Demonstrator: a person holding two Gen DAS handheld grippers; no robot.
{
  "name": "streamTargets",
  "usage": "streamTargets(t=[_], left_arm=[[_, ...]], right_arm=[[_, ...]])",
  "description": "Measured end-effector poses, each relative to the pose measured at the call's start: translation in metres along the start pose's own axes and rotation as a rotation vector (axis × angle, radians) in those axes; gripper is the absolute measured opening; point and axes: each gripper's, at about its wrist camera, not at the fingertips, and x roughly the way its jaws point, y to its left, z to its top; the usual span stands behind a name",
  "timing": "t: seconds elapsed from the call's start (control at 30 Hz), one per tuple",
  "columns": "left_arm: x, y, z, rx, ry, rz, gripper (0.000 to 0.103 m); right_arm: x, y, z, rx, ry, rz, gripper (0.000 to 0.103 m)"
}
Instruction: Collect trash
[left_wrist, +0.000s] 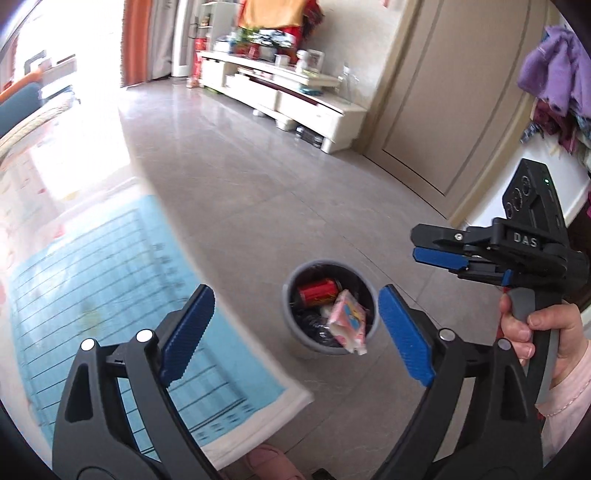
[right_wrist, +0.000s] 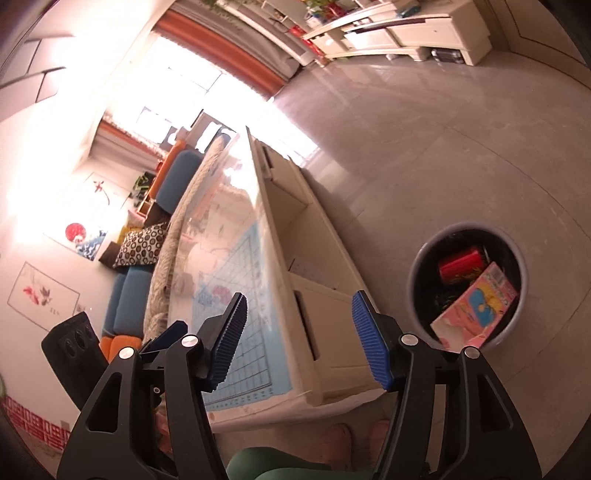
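Note:
A grey trash bin (left_wrist: 295, 332) with a black liner stands on the floor. Inside lie a red can (left_wrist: 318, 290) and a pink packet (left_wrist: 347, 319) that leans over the rim. The bin also shows in the right wrist view (right_wrist: 417, 280), with the red can (right_wrist: 461, 264) and the pink packet (right_wrist: 476, 306). My left gripper (left_wrist: 295, 328) is open and empty, high above the bin. My right gripper (right_wrist: 299, 332) is open and empty over the table's edge, left of the bin. In the left wrist view the right gripper (left_wrist: 436, 247) shows at the right, held by a hand.
A low cream table (right_wrist: 325, 306) with a blue grid mat (left_wrist: 92, 280) stands left of the bin. A cream TV cabinet (left_wrist: 288, 96) runs along the far wall. A sofa with cushions (right_wrist: 147, 240) is behind the table. Pink slippers (right_wrist: 354, 435) are at the bottom.

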Motion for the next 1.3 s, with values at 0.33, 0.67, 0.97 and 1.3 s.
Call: streamTargets(t=[0.33, 0.67, 0.97, 1.3], left_arm=[[-0.069, 0.090, -0.027, -0.109, -0.079, 0.150, 0.088], [-0.133, 0.181, -0.076, -0.245, -0.112, 0.299, 0.094], [-0.174, 0.231, -0.109, -0.326, -0.152, 0.388, 0.096], [-0.188, 0.257, -0.134, -0.386, -0.168, 0.442, 0.096]], right_arm=[[0.063, 0.103, -0.030, -0.162, 0.109, 0.086, 0.061], [0.137, 0.212, -0.090, -0.386, 0.242, 0.092, 0.061], [0.182, 0.269, -0.124, -0.502, 0.296, 0.081, 0.061], [0.214, 0.295, -0.151, -0.550, 0.320, 0.075, 0.065]])
